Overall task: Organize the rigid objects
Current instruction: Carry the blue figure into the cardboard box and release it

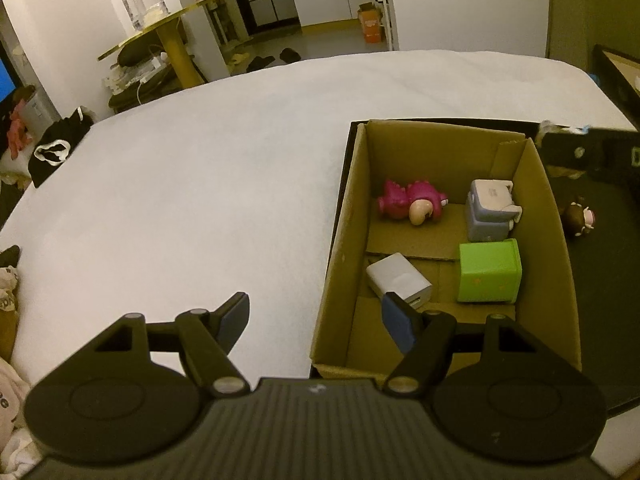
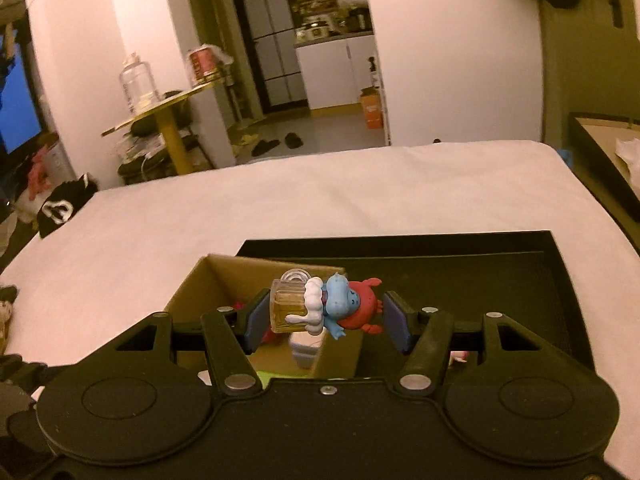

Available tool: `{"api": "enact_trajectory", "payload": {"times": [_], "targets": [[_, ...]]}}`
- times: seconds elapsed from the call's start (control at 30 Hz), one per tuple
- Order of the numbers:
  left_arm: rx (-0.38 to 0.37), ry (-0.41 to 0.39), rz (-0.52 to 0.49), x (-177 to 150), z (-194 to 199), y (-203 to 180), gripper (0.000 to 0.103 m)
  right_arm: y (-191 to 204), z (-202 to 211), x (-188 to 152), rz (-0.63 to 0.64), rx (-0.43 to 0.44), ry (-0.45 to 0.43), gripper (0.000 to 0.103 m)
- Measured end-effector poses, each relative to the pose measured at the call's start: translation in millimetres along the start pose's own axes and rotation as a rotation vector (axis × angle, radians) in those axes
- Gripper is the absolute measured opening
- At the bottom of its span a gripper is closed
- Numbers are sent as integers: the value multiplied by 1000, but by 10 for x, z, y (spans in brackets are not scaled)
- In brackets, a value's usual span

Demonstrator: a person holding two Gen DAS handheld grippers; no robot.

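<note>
So the step in hand looks like a carry-and-drop: the right tool is clamped on a little blue-and-red figurine that holds a clear mug, gripped sideways with the mug end against the left pad and the red end toward the right pad. It hangs in the air right over the near-right edge of the cardboard box, which sits inside a black tray on a bed with a white sheet.

Next move, by the look of it, is to bring the toy fully over the open box, lower it a bit and let go. The free floor space seems to be at the front of the box, so that's probably the spot to aim for.

What's already in there: a pink figurine lying on its side, a grey figurine, a green cube and a white block. One brown figurine is still out on the tray, just beside the box wall.

The left tool is spread wide with nothing in it, hovering over the box's front-left corner. It's close enough that it could crowd the drop, and the box walls are tall-ish, so clipping the rim is the thing to watch.
</note>
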State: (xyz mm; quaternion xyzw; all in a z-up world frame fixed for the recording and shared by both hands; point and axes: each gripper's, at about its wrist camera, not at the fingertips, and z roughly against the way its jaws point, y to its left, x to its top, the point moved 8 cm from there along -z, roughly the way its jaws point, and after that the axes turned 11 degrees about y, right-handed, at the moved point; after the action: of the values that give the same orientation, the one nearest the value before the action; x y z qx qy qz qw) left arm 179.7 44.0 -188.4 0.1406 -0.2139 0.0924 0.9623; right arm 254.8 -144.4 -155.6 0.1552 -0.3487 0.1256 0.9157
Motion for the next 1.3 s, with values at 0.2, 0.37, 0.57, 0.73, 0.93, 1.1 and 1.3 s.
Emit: {"api": "enact_trajectory", "payload": {"times": [0.2, 0.37, 0.57, 0.73, 0.93, 1.1, 1.3], "targets": [[-23, -1, 18, -19, -24, 34, 71, 204, -57, -23, 65, 18, 14, 58], [-64, 9, 47, -37, -63, 89, 68, 325, -130, -71, 112, 20, 36, 58], [-104, 8, 50, -42, -89, 86, 53, 453, -220, -129, 158, 14, 61, 58], [-134, 9, 73, -62, -112, 114, 22, 517, -304, -146, 176, 9, 83, 58], [-162, 2, 68, -59, -122, 100, 14, 544, -445, -177, 191, 1, 116, 60], [-165, 5, 73, -57, -133, 99, 13, 530, -415, -225, 183, -3, 124, 62], [-165, 6, 75, -62, -129, 109, 13, 518, -363, -290, 178, 5, 134, 63]]}}
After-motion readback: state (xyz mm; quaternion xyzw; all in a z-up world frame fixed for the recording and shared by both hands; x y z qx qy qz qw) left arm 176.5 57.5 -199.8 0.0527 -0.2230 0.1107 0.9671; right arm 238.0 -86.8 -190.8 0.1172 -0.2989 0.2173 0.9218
